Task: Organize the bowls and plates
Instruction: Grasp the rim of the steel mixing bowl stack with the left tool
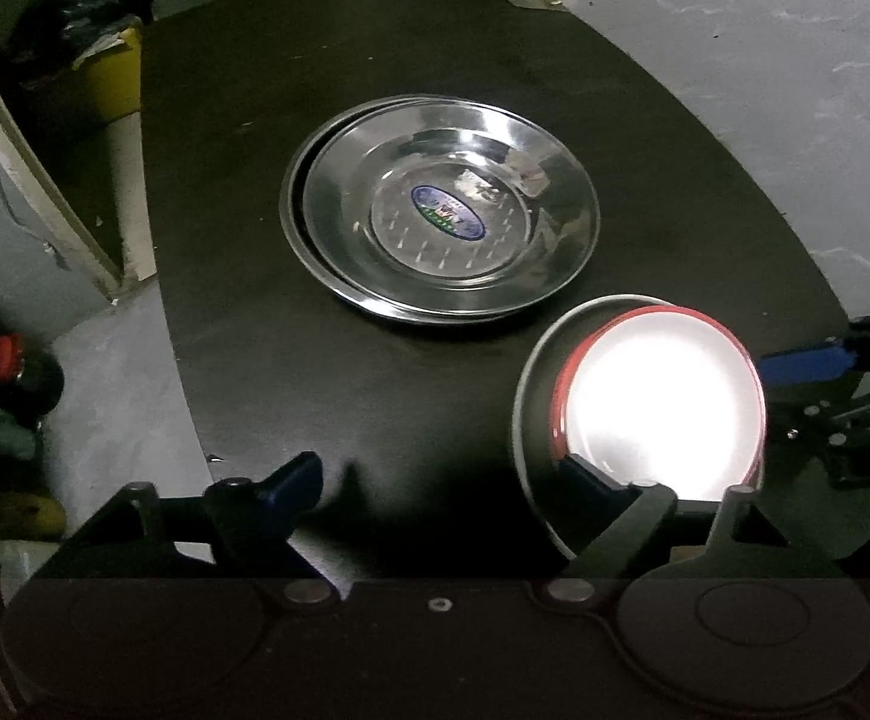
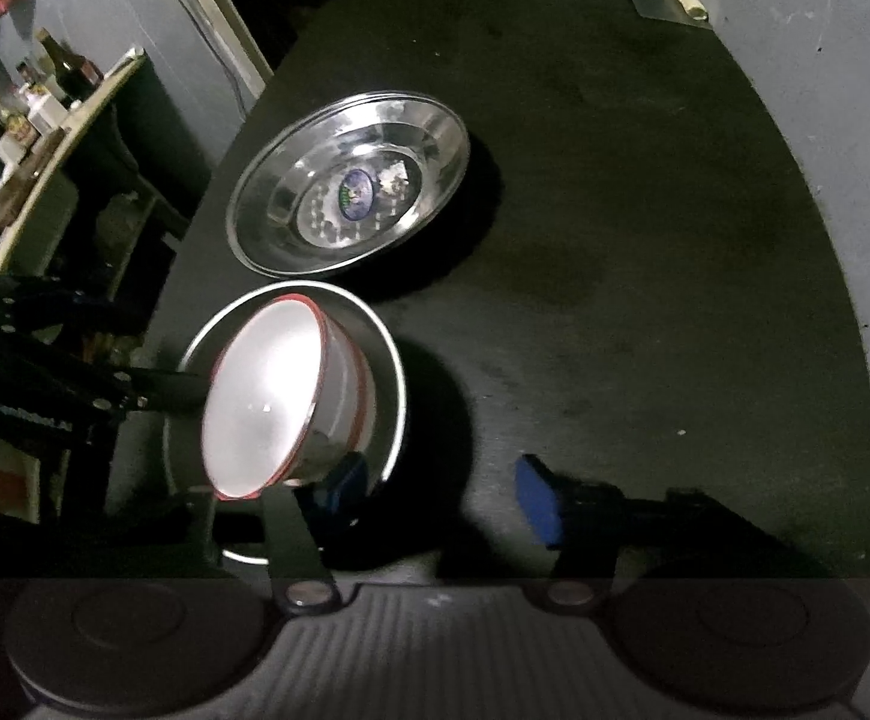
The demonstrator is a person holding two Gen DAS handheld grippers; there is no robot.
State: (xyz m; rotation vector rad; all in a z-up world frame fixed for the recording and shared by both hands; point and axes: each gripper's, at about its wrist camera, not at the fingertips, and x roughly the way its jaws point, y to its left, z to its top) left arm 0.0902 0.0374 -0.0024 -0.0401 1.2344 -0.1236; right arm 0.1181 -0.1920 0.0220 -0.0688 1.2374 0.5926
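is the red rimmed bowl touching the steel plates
Apart. The left wrist view shows bare black table between the red rimmed bowl and the steel plates.

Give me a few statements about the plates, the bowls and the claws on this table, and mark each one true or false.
1. Two steel plates lie stacked on the dark table. True.
2. The red-rimmed bowl sits level inside the grey bowl. False: it is tilted, its white inside facing the left side of the right wrist view.
3. The top plate carries a blue oval sticker in its centre. True.
4. The plates sit inside the grey bowl. False: they lie apart from it, farther up the table.
5. The right claw has both fingers inside the red-rimmed bowl. False: one finger is by the bowl, the other stands over bare table.
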